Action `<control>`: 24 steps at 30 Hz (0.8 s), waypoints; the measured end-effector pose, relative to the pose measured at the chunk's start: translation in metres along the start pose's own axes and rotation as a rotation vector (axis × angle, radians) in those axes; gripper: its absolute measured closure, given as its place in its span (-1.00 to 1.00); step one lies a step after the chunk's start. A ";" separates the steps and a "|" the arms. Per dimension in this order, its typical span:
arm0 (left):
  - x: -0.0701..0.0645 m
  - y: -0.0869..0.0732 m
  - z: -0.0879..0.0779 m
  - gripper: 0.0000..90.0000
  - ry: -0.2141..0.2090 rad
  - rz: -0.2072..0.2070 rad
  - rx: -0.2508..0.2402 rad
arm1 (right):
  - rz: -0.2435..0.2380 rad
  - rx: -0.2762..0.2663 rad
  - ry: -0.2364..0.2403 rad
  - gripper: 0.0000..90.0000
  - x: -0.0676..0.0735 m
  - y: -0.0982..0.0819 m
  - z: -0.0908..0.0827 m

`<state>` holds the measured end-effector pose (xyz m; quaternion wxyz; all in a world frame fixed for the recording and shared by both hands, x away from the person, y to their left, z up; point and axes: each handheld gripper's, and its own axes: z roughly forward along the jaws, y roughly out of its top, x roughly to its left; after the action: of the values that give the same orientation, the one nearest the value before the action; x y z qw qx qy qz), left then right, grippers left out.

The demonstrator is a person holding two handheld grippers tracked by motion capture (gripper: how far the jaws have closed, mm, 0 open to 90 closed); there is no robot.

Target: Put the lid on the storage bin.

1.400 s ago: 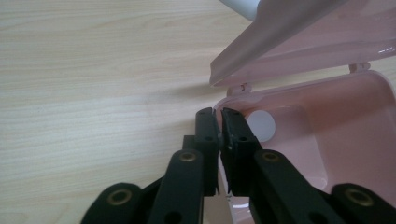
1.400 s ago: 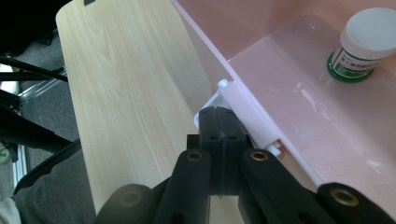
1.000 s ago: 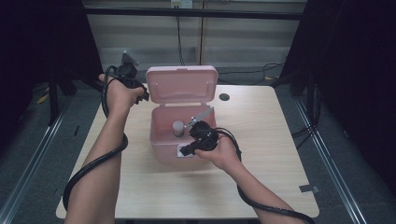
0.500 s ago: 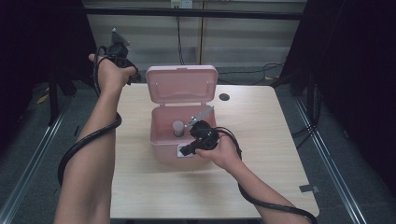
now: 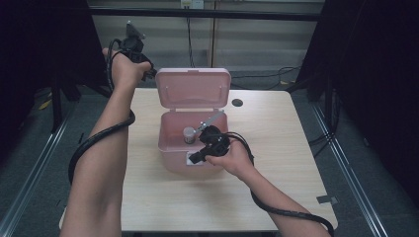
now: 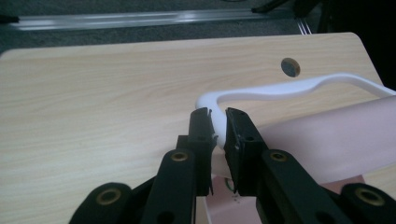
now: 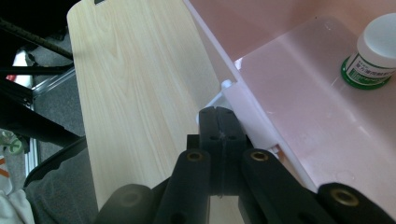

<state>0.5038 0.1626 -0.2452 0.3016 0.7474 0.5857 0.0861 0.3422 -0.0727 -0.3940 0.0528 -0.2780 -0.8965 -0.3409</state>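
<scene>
The pink box [image 5: 192,143] is seen near the middle of the wooden table [image 5: 276,163], its lid [image 5: 193,88] stood upright along the far side. The lid's white handle [image 6: 261,93] is pinched between the two black jaws of the left gripper [image 6: 216,126]; those jaws have just been closing, and in the left gripper view the white bar is caught between their pads. In the high view that left gripper [image 5: 132,47] is held raised beside the lid's left corner, with its cable looped down around the forearm.

Inside the open box a small bottle [image 7: 373,51] with a white cap and a green label is stood on the pink floor, towards the far wall. The box's near rim is met by the right gripper [image 7: 219,116], whose jaws are pressed together right at a white latch piece [image 7: 240,109] on the box's edge; whether the latch is actually gripped cannot be told. In the high view the right gripper [image 5: 195,157] is laid over the near wall, partly covering the bottle [image 5: 189,133] behind it.

A round dark hole [image 5: 237,102] is noted in the tabletop, to the right of the lid. Beyond the table, grey floor and metal rails are visible.
</scene>
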 end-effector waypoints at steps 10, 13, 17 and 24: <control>-0.009 0.008 0.007 0.84 -0.032 0.016 -0.011 | 0.004 -0.003 0.022 1.00 -0.003 0.000 0.000; -0.008 0.004 0.008 0.84 -0.050 0.007 0.005 | -0.005 -0.005 0.025 1.00 -0.003 0.001 -0.005; -0.005 -0.001 0.009 0.85 -0.043 0.003 0.023 | 0.001 -0.035 0.014 1.00 -0.004 0.004 -0.025; -0.005 -0.008 0.006 0.87 -0.038 0.008 0.026 | 0.069 -0.077 -0.071 1.00 -0.027 -0.006 -0.063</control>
<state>0.4984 0.1573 -0.2533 0.3028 0.7549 0.5780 0.0655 0.3555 -0.1293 -0.3573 0.0218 -0.3224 -0.8740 -0.3629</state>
